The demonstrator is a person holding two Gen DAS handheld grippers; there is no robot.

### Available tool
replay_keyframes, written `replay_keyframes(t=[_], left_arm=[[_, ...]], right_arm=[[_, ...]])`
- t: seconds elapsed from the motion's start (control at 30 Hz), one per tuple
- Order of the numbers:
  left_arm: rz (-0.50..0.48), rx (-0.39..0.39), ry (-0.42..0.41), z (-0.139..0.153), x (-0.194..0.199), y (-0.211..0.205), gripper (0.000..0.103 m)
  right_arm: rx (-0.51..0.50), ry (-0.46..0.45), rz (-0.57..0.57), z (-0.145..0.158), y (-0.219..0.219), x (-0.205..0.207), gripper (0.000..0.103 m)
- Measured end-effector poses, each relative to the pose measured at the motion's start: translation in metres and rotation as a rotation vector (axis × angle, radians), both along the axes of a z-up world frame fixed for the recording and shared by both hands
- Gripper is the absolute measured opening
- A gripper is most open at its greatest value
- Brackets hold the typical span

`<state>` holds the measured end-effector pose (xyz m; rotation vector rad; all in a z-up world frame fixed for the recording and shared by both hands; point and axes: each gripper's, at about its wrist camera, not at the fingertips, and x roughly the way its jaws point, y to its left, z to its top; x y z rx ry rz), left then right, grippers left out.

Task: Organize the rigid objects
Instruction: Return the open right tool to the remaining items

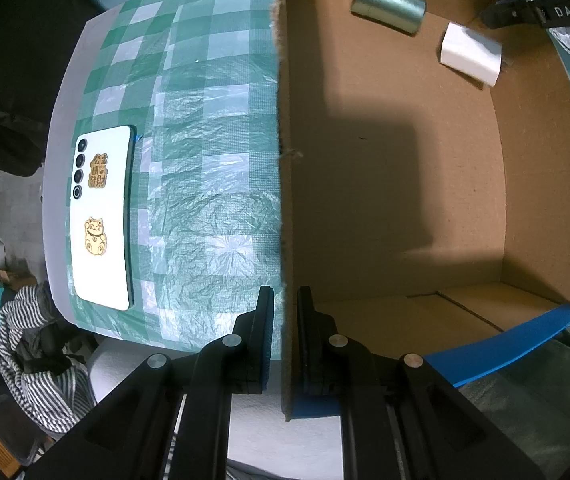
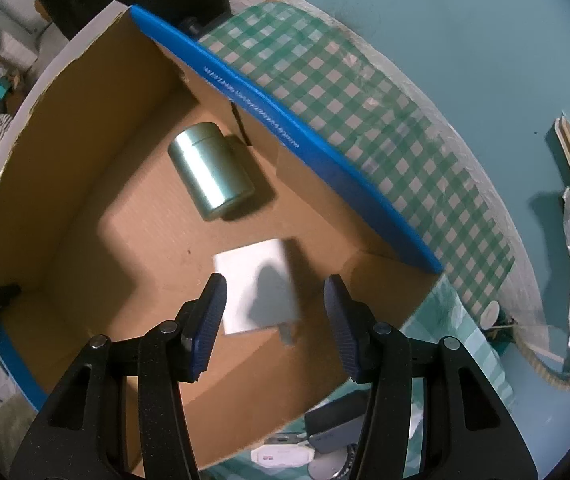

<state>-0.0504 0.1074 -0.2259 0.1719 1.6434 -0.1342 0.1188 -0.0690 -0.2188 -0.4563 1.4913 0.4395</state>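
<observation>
While my left gripper [image 1: 285, 312] pinches the side wall of the cardboard box [image 1: 385, 184] to keep it from sliding, my right gripper [image 2: 275, 304] hangs above the inside of the box with its jaws spread wide and nothing between them. On the box floor I see a shiny metal can [image 2: 211, 172] lying on its side and a white block [image 2: 257, 292] just under my right fingers, and the two are apart from each other. I think the white block is now dropped off, so the step in hand is to lift my right gripper out and go for the next thing. To do that well, I should pull straight up so my fingers do not knock the block or bump the blue edge of the box [image 2: 285, 132]. My left gripper should hold the wall firmly but not tug, or the box may tip. A white phone [image 1: 101, 216] with gold cat stickers lies flat on the green checked cloth [image 1: 213, 160], well apart from the box. It looks thin and slippery, so I would grab it by its long sides. Near the bottom of the right view there are more small things [image 2: 285, 456], but I cannot tell what they are.
</observation>
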Motion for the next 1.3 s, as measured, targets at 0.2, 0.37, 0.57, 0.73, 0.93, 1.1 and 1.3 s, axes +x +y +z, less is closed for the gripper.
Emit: replay_keyframes(t=[0.2, 0.37, 0.57, 0.73, 0.93, 1.1, 1.3], left_arm=[[0.0, -0.001, 0.001, -0.001, 0.0, -0.001, 0.01], [-0.003, 0.002, 0.001, -0.001, 0.0, -0.003, 0.01], [-0.004, 0.002, -0.001, -0.001, -0.001, -0.005, 0.01], [-0.005, 0.002, -0.002, 0.0, -0.001, -0.005, 0.01], [-0.008, 0.003, -0.003, 0.001, -0.001, -0.005, 0.01], [-0.008, 0.003, -0.004, 0.001, -0.001, -0.005, 0.01], [-0.014, 0.003, -0.004, 0.002, 0.0, -0.008, 0.01]], right_arm=[[0.02, -0.011, -0.015, 0.005, -0.005, 0.0, 0.051], [0.042, -0.03, -0.017, 0.019, -0.002, -0.007, 0.052], [0.069, -0.054, -0.018, 0.04, -0.003, -0.013, 0.057], [0.08, -0.073, -0.025, 0.059, -0.006, -0.017, 0.058], [0.096, -0.095, -0.037, 0.079, -0.016, -0.022, 0.058], [0.102, -0.104, -0.064, 0.095, -0.031, -0.028, 0.058], [0.108, -0.113, -0.103, 0.107, -0.051, -0.032, 0.058]])
